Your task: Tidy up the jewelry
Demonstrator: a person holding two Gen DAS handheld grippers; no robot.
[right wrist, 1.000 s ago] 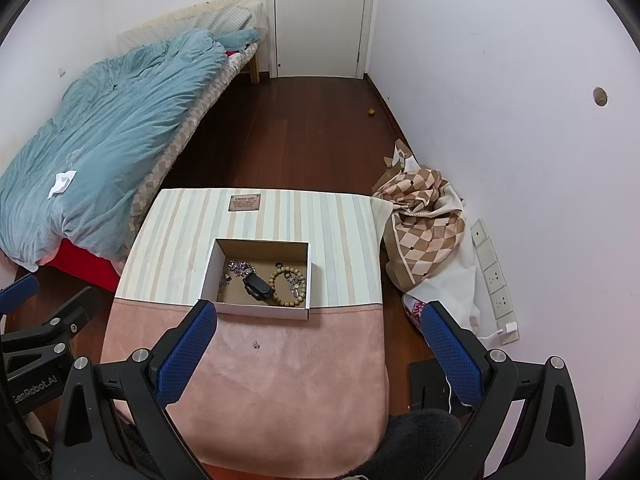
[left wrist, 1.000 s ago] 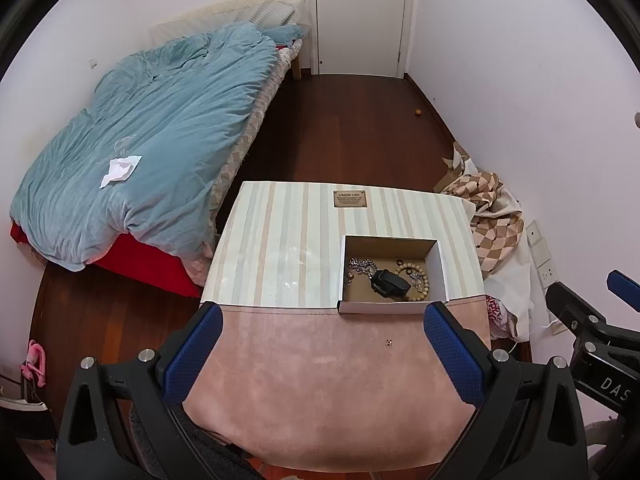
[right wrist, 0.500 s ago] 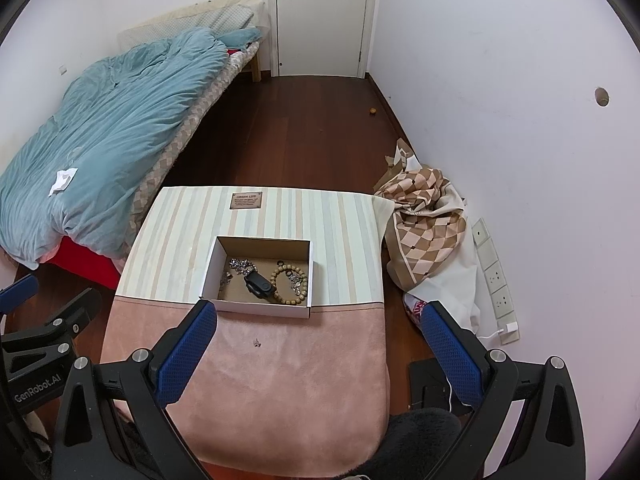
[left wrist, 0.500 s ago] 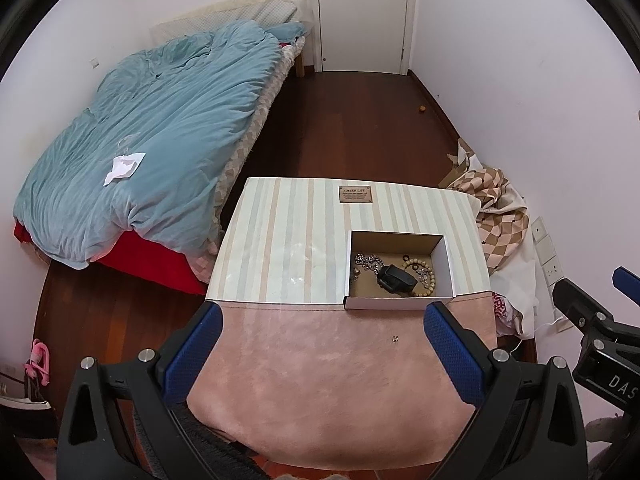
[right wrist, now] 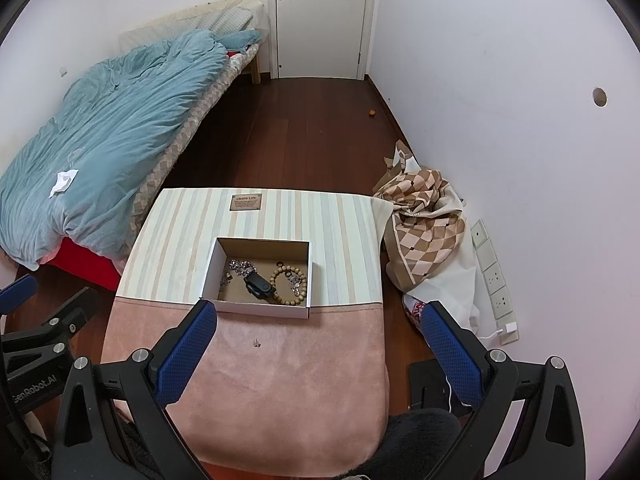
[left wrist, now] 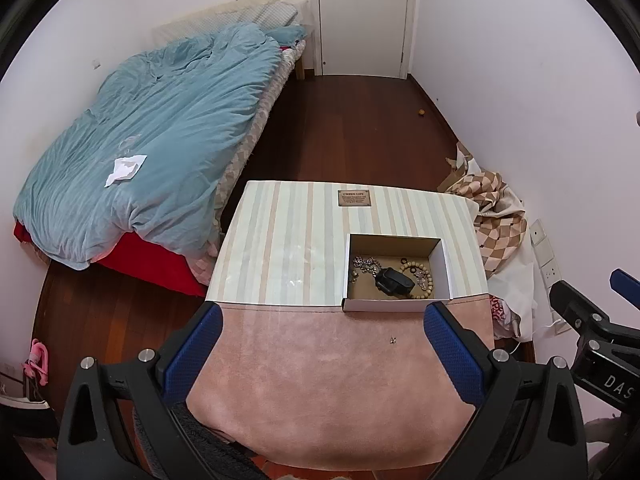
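An open cardboard box point(left wrist: 445, 264) point(right wrist: 211, 268) sits on the striped half of a low table point(left wrist: 288, 240) point(right wrist: 344, 248). Inside lie a black watch-like item point(left wrist: 394, 282) point(right wrist: 260, 286), a wooden bead bracelet point(left wrist: 424, 276) point(right wrist: 290, 284) and a silver chain point(left wrist: 364, 265) point(right wrist: 240, 267). A tiny earring point(left wrist: 393, 340) point(right wrist: 256, 344) lies alone on the pink cloth in front of the box. My left gripper point(left wrist: 320, 336) and right gripper point(right wrist: 318, 332) hover high above the table's near end, both open and holding nothing.
A bed with a blue duvet point(left wrist: 152, 140) fills the left side. Checkered cloth and bags point(right wrist: 428, 216) are heaped by the right wall beside wall sockets point(right wrist: 494, 276). Dark wood floor runs to a shut white door point(right wrist: 320, 16). A brown label point(left wrist: 354, 198) sits on the table's far edge.
Both views have drifted slightly, and the table and box sit a little differently in frame. The jewelry in the box and the earring on the cloth have not moved.
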